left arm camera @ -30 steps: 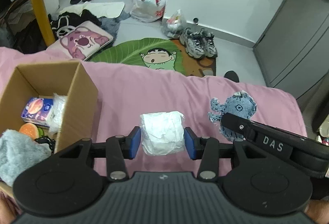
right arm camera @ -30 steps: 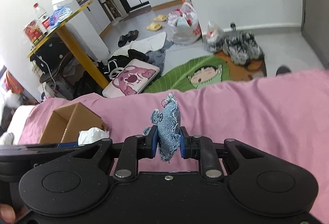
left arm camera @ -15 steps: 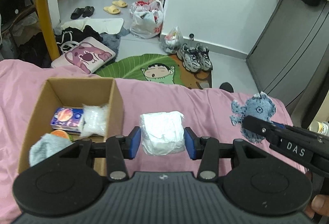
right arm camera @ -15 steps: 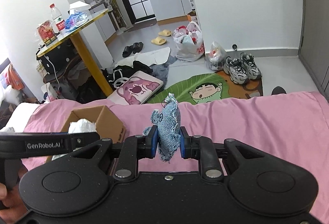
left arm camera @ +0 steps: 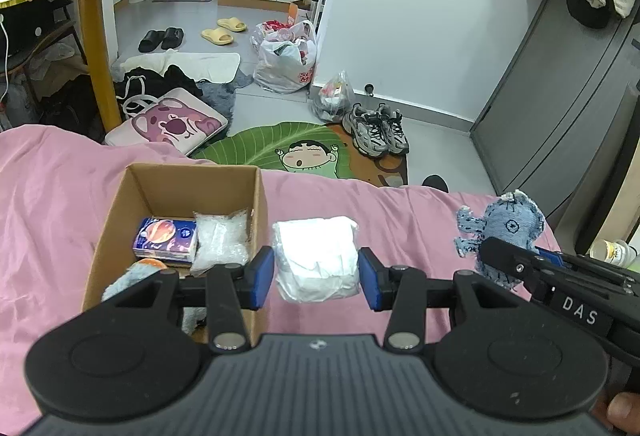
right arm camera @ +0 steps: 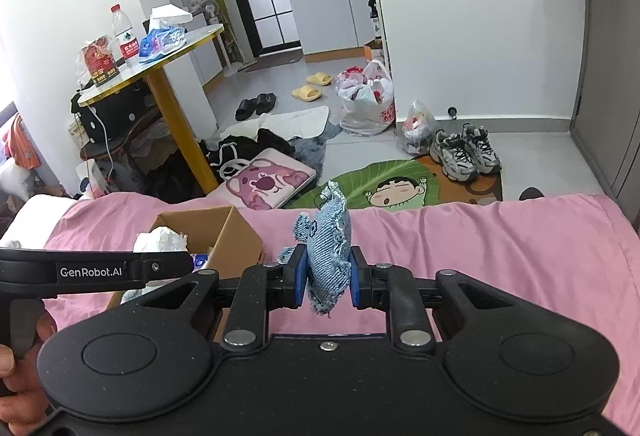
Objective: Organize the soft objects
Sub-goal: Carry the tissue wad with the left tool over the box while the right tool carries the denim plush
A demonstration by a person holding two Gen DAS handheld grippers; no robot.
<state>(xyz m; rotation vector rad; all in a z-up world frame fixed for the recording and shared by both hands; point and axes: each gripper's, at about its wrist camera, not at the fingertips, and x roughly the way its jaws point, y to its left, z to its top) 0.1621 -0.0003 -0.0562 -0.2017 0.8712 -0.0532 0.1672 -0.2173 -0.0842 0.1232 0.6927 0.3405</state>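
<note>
Right now we've got a soft white packet wrapped in crinkly plastic [left arm camera: 318,258] pinched between the blue pads of our left gripper [left arm camera: 317,278], held up over the pink bedsheet [left arm camera: 52,204], just to the right of the open brown cardboard box [left arm camera: 176,176]. Our right gripper [right arm camera: 325,278] is clamped tight on a floppy blue denim stuffed toy [right arm camera: 328,256], which stands upright between its pads, also above the sheet and beside the box's right wall. Inside the box we can see a purple-and-orange tissue pack [left arm camera: 166,239], a clear bag of white filling [left arm camera: 219,242] touching it, and a grey fluffy cloth [left arm camera: 132,278] nearer to us. Beyond the bed's edge lie a green leaf-shaped cartoon floor mat [left arm camera: 288,148], a pair of grey sneakers [left arm camera: 376,130] and a pink bear cushion [left arm camera: 168,122] by the yellow table leg [left arm camera: 100,52].
</note>
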